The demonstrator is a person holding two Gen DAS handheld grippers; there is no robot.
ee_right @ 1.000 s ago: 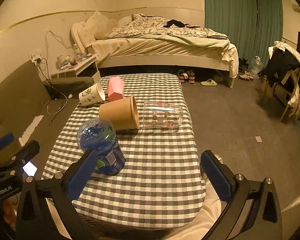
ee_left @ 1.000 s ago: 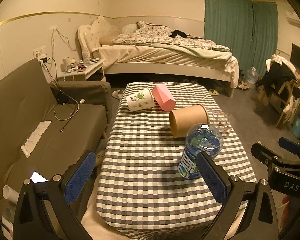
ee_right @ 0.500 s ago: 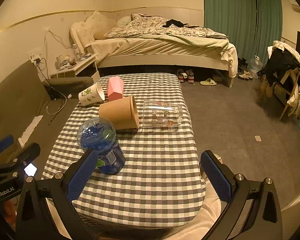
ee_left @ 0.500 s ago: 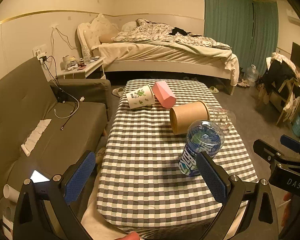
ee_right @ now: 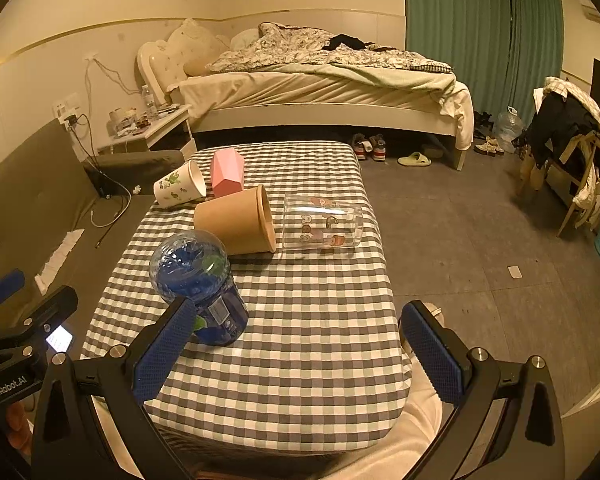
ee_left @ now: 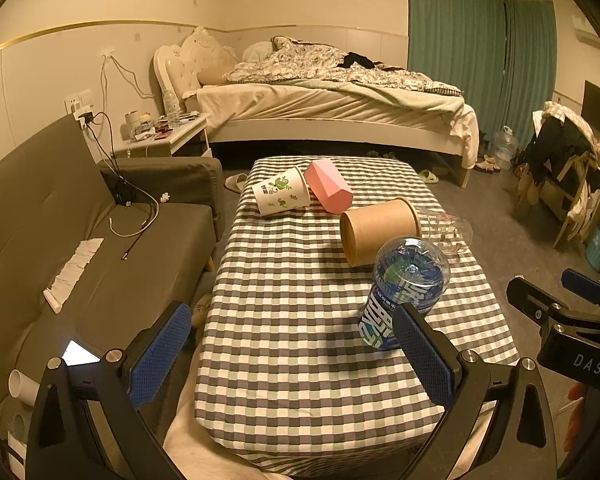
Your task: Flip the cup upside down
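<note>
Still hovering, left gripper and right gripper, fingers apart, cups unmoved.

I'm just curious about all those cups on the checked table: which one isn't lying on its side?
The blue plastic cup, nearest the grippers, stands on end. The brown paper cup, clear glass, white printed cup and pink cup all lie tipped over.

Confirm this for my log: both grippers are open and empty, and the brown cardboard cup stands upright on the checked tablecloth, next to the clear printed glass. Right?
Not quite. The brown cardboard cup lies on its side, not upright, as the right wrist view shows. The rest holds: it rests on the checked tablecloth next to the clear printed glass, and the left gripper and right gripper are open and empty.
</note>
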